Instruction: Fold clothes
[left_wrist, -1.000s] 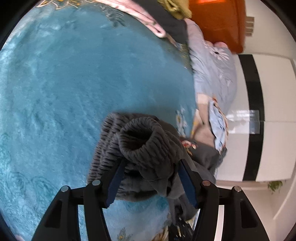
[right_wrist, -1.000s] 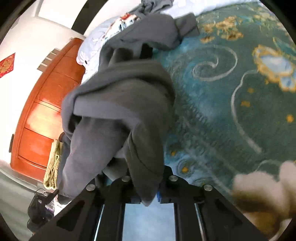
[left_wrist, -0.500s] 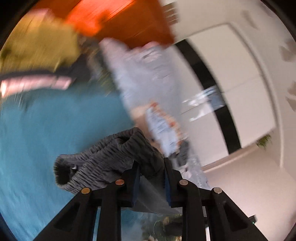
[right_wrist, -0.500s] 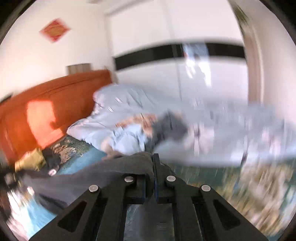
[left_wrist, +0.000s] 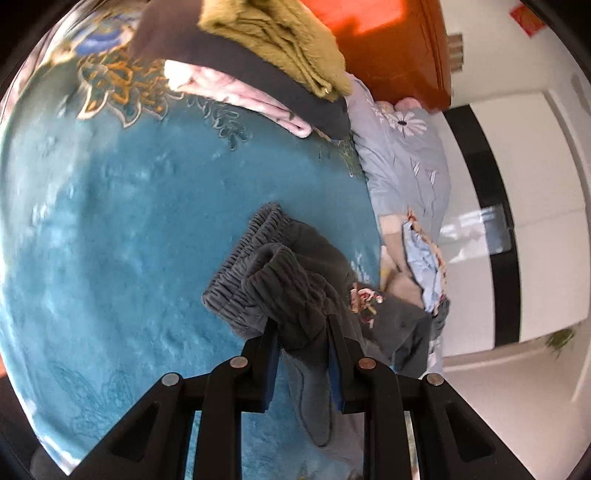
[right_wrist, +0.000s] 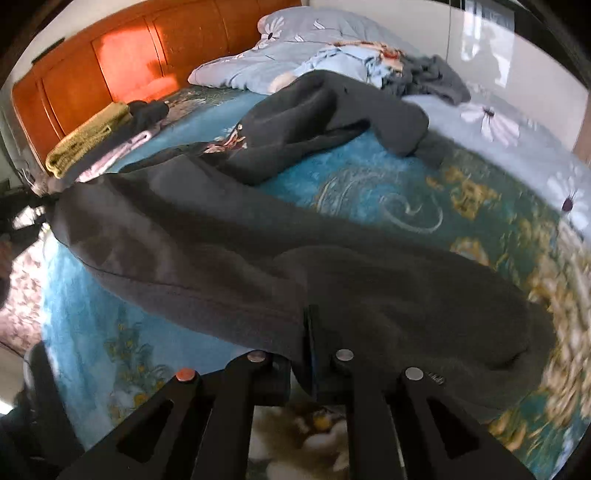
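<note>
A: How do the jaws stand, and is any writing readable?

B: No writing can be read. The left gripper (left_wrist: 303, 338) is narrowed on the ribbed waistband of the grey trousers (left_wrist: 280, 280); its jaws have just been closing on it. The right gripper (right_wrist: 308, 332) is almost fully closed, pinching the grey trousers' other end.

A: And the poses?

B: Both point downward at the blue blanket (left_wrist: 110, 221).

A: Where are the trousers?

B: Stretched across the blue blanket between both grippers, partly lifted.

A: What is around?

B: Beyond the blanket, a stack with a yellow towel (left_wrist: 273, 33) on top lies near the wooden headboard (right_wrist: 110, 66). A floral duvet (right_wrist: 317, 40) is piled beside.
</note>
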